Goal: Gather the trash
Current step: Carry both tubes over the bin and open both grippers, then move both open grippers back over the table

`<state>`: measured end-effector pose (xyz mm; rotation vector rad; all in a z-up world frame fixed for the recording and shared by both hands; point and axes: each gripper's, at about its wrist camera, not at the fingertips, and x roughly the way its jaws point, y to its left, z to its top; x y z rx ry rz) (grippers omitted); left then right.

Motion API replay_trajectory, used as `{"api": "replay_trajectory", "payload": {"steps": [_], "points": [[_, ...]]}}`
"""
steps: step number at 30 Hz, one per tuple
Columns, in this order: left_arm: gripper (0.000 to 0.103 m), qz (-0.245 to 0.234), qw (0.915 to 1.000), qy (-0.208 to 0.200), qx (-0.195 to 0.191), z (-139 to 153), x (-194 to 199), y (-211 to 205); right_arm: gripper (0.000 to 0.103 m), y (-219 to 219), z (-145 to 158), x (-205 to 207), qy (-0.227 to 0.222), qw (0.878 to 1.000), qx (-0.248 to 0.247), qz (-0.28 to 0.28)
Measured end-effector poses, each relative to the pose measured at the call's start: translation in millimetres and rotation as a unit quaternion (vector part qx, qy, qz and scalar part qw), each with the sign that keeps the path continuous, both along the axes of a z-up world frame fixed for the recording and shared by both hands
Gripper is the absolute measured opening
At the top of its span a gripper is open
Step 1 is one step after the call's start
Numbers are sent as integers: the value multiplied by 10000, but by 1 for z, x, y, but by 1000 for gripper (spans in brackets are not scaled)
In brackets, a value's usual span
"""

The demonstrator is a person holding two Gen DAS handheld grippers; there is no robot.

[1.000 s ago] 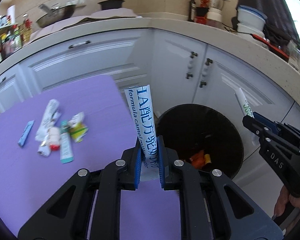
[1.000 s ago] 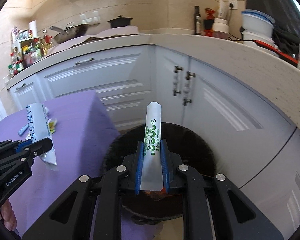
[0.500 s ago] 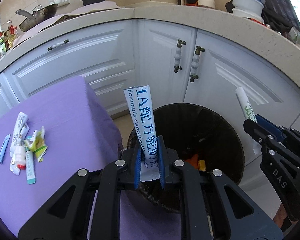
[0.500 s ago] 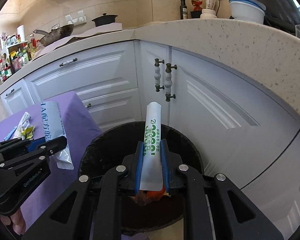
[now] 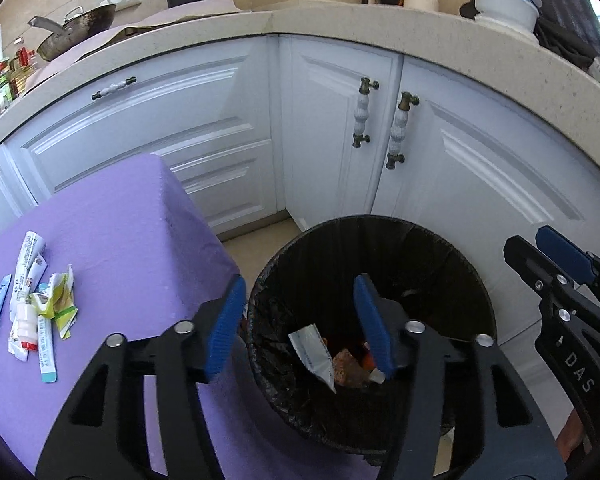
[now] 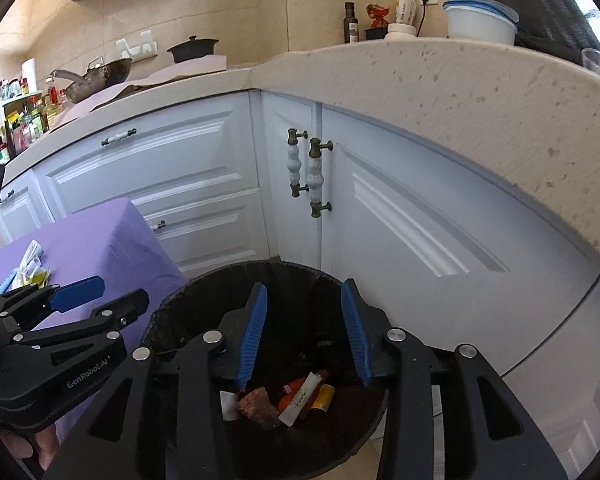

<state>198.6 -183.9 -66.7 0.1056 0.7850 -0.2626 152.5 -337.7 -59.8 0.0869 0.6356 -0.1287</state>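
Both tubes have dropped from my claws into the trash bin (image 5: 452,264). My left claw (image 5: 300,328) and right claw (image 6: 304,332) hang over it, jaws opening, nothing between them. The blue-print tube (image 5: 312,350) and green-print tube (image 6: 302,398) lie below inside. More wrappers (image 5: 36,308) wait on the purple table (image 5: 120,220), well left.
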Motion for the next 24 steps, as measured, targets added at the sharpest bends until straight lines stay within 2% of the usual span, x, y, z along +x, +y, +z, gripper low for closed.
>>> {"api": "replay_trajectory", "payload": {"steps": [3, 12, 18, 24], "points": [[62, 23, 10000, -79, -16, 8, -6, 9, 43, 3, 6, -5, -73, 10000, -29, -10], [63, 430, 9986, -287, 69, 29, -29, 66, 45, 35, 17, -4, -181, 9993, 72, 316], [63, 967, 9946, -367, 127, 39, -47, 126, 45, 77, 21, 1, -192, 9964, 155, 812], [63, 1602, 9860, -392, 230, 42, -62, 193, 45, 130, 24, 8, -200, 9901, 167, 1381]]}}
